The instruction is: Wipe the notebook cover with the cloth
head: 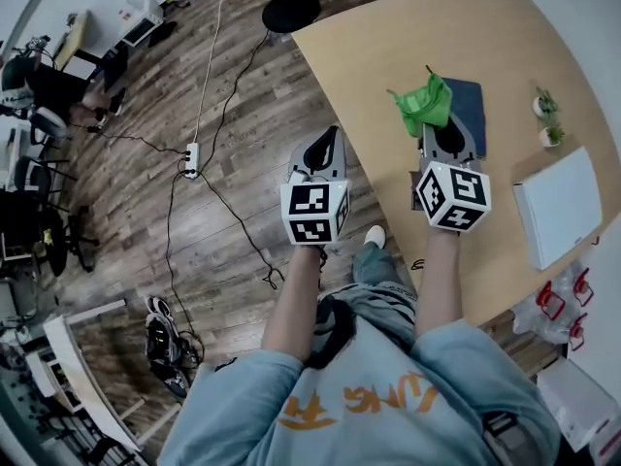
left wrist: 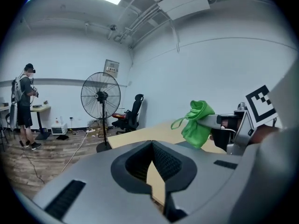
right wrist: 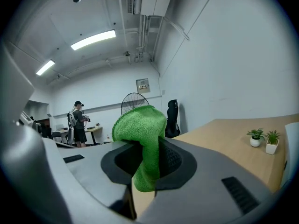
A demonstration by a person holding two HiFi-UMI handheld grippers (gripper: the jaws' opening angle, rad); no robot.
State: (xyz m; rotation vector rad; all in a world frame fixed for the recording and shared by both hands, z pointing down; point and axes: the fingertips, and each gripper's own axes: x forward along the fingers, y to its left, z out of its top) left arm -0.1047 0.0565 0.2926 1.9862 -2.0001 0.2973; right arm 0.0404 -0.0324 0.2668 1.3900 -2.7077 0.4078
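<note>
Right claw (head: 439,124): clenched on the cloth (head: 424,105), a green bunch hanging between the jaws.
Cloth: over the notebook's left edge; cannot tell if touching the cover.
Notebook (head: 469,103): dark blue, flat on the bench (head: 388,56), partly hidden under cloth and right claw.
Left claw (head: 328,144): jaws pressed together on nothing, left of the notebook, just past the bench edge, above the floor (head: 223,163).
Plants (head: 546,115): two small pots, right of the notebook.
</note>
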